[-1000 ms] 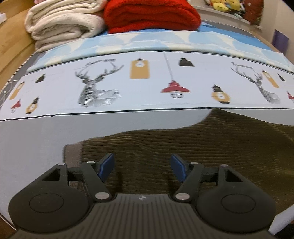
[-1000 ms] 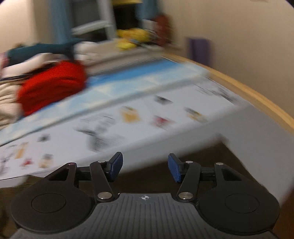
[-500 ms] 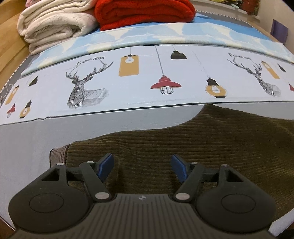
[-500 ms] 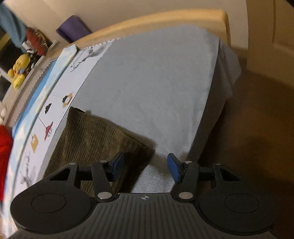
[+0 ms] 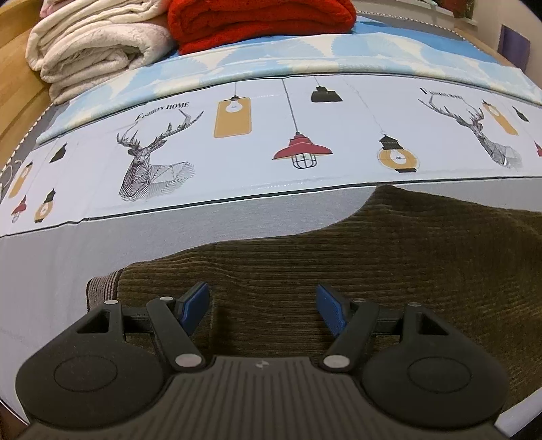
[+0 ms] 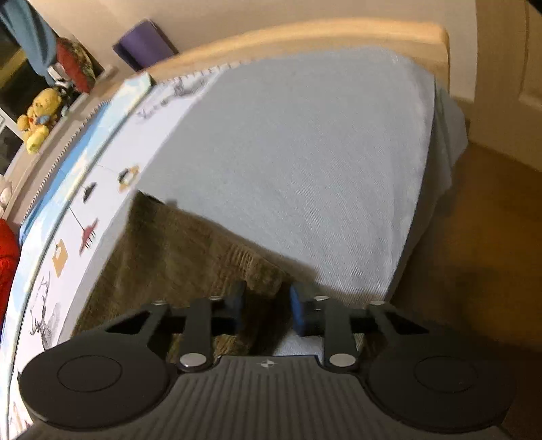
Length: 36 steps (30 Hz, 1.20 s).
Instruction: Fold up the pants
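1. Pants (image 5: 338, 270): dark olive corduroy, lying flat on the grey sheet (image 5: 50, 270) of a bed, near its front edge. One end, with a lighter ribbed band (image 5: 101, 287), lies at the left of the left wrist view.
2. Left gripper (image 5: 262, 306): jaws spread wide, nothing between them. Both blue pads (image 5: 194, 301) are over the corduroy close to the banded end; contact with the fabric cannot be determined.
3. Right gripper (image 6: 266, 309): jaws partly closed, with a narrow gap remaining. The pads straddle the corner of the pants (image 6: 189, 250) where the cloth meets the sheet (image 6: 305, 152). This view is blurred, so it cannot be told whether fabric is pinched.
4. Printed bedcover (image 5: 271, 135): pale strip with stag, lamp and lantern motifs, running across the bed beyond the pants. The far edge of the pants touches its dark border line at the right of the left wrist view.
5. Folded blankets: one cream (image 5: 95, 44), one red (image 5: 261, 20), set side by side at the far end of the bed, well apart from the pants.
6. Yellow plush toy (image 6: 37, 122): on a ledge beyond the bed, at the upper left of the right wrist view.
7. Wooden bed frame (image 6: 305, 37): curves round the far side of the sheet.
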Tool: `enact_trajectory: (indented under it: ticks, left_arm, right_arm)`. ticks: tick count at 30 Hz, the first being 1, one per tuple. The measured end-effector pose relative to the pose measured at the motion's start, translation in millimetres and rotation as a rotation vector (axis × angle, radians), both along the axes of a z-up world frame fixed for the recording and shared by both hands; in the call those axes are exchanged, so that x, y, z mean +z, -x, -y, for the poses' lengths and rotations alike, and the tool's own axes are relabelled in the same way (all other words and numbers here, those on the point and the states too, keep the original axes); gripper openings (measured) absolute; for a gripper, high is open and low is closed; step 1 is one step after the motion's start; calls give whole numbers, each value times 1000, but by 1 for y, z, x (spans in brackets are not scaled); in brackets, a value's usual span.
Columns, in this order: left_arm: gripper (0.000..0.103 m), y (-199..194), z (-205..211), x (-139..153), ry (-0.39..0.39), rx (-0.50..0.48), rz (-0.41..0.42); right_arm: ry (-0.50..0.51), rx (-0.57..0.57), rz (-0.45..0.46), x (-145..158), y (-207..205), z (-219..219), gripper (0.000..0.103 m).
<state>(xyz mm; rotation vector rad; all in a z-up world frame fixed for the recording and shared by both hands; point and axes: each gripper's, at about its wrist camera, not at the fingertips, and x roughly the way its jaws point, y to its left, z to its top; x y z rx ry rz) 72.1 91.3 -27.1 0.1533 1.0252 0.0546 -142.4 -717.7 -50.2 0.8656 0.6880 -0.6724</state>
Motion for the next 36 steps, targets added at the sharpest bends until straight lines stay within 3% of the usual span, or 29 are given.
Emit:
enact_trajectory:
  ticks: [3,6,10,14,16,18,20,22,24,27,30,32,36]
  left_arm:
    - [75,2,-5,3,15,8,6]
    - [75,5,-9,5,21,12,11]
    - [75,10,-17,8,28,20,18]
    - [75,15,-29,8,29,33,18]
    - [75,17,-36,8,28,44,17]
    - [75,18,-43,8,30,60,15]
    - [75,19,-51,8,34,75,13]
    - [75,20,-57,8,41,89,8]
    - [75,21,-62,8,49,98,5]
    - [75,21,-66,10,57,100,12]
    - [75,20,-66,10,59,104,14]
    - [75,19,-65,10,60,102,14]
    - [75,18,-60,9,50,85,11]
  right_arm:
    - [76,-24,47,26,0,-20,22]
    - [253,43,108,69,-15,-63,22]
    - [586,314,224,128,-47,-174,21]
    - [750,671,398,148,-58,-311,21]
    - [776,864,443,142,-58,-374,22]
    - [690,1085,437,125,-62,-427,24]
    - [595,1308,376,96,-64,-473,24]
    - [522,1553,260,63,-62,-509,31]
    - [533,1713,170,46,-53,-531,31]
    - [614,1720,208,49,-45,-531,37]
    - [629,1560,207,53,-58,-520,50]
    - [657,1484,151,46,-70,-515,52]
    - [614,1547,30,18,-83,-522,52]
